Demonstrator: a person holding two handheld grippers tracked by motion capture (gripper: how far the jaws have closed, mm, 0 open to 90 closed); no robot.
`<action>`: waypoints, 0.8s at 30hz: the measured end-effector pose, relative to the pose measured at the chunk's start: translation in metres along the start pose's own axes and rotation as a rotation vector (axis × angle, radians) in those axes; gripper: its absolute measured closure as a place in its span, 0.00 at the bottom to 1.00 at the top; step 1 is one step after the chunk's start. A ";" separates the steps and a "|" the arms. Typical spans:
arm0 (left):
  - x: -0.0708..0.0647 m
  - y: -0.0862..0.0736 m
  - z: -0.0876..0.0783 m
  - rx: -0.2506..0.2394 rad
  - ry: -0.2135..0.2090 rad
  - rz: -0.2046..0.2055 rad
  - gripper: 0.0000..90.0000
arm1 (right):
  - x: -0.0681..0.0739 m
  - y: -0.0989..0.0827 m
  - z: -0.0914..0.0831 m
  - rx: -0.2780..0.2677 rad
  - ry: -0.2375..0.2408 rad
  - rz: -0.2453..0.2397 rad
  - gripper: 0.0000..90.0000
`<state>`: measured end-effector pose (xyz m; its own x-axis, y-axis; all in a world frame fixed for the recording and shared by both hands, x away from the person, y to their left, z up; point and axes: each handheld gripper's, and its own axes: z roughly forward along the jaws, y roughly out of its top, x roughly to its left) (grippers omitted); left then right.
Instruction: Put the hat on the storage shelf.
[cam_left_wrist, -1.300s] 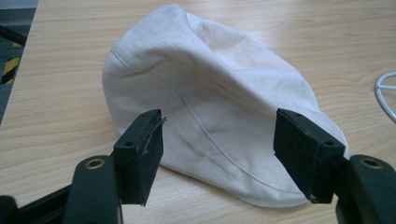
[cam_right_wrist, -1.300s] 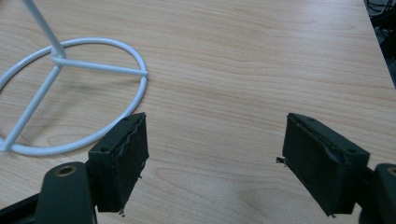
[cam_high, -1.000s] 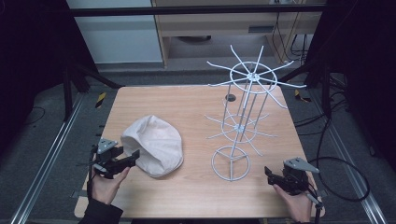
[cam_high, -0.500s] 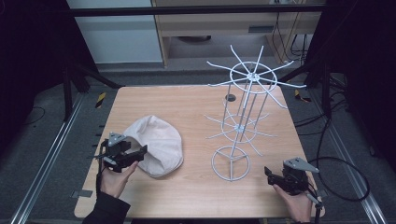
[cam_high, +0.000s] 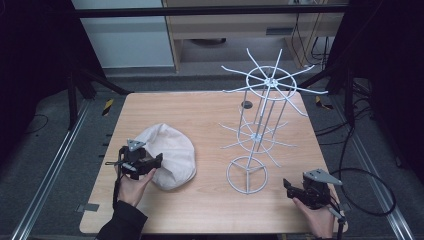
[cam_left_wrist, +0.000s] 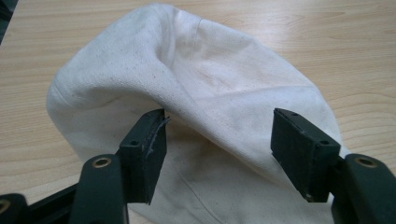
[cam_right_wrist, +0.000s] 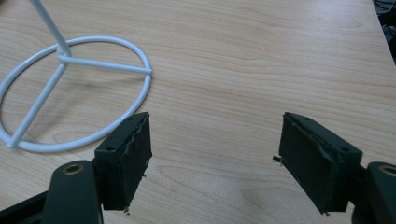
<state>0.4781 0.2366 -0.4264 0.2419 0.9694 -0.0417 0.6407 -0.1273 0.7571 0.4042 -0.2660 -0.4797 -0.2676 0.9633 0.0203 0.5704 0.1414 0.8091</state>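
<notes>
Since a second ago the left hand-held gripper (cam_high: 156, 161) has slid in from the bench's near-left edge to the white cloth cap (cam_high: 170, 152), its jaws just closing a little yet still wide apart — cloth lies between them, one pad touching a fold, not clamped. One cap lies crown-up on the bench (cam_high: 200, 115), left of centre, its hollow turned down so what is inside cannot be told. Nearest on the right, the right hand-held gripper (cam_high: 289, 186) rests at the near-right corner, jaws apart over bare wood, nothing between them. Just beyond it stands one white wire rack (cam_high: 257, 117) — ring base, upright rods, two tiers of spokes, all bare. One small dark disc (cam_high: 246, 104) lies farther back.
</notes>
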 end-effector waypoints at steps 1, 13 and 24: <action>0.000 0.000 0.001 -0.003 0.003 -0.002 0.41 | 0.000 0.000 0.000 0.000 0.000 0.000 0.28; -0.005 0.001 0.018 0.043 0.034 -0.007 0.47 | 0.000 0.000 0.000 0.001 0.006 -0.001 0.29; -0.003 0.001 0.026 0.078 0.031 -0.022 0.65 | 0.001 0.000 0.000 -0.002 0.012 -0.005 0.30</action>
<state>0.4964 0.2282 -0.4423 0.2050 0.9781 -0.0364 0.7005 -0.1207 0.7034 0.4043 -0.2653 -0.4793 -0.2797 0.9598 0.0231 0.5677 0.1460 0.8102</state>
